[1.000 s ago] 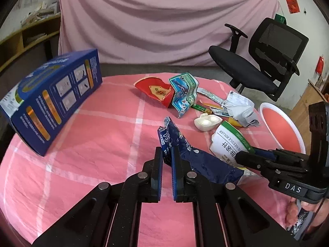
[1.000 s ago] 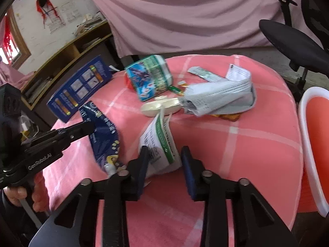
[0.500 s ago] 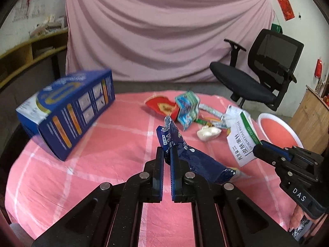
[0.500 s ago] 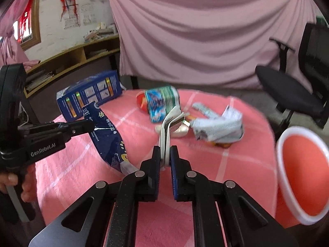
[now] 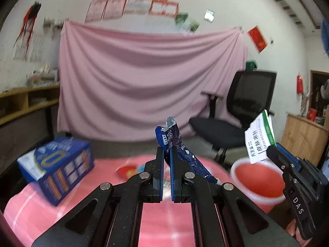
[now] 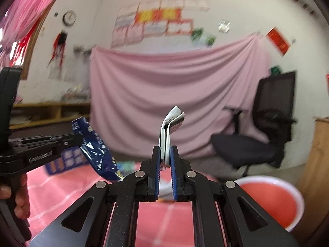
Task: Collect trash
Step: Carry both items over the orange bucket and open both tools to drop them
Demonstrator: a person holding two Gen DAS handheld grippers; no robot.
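Note:
My left gripper is shut on a dark blue snack wrapper and holds it well above the pink table. The wrapper also shows in the right wrist view, hanging from the left gripper. My right gripper is shut on a white and green paper packet, also lifted; in the left wrist view the packet sticks up from the right gripper. A red bin with a white rim stands right of the table, below the right gripper.
A blue box stands on the table's left side. More wrappers lie at the table's far part. A black office chair stands behind the bin. A wooden cabinet is at the far right.
Both grippers have risen further with their trash, and both views have tilted up toward the back wall. The table now sits low in the views.

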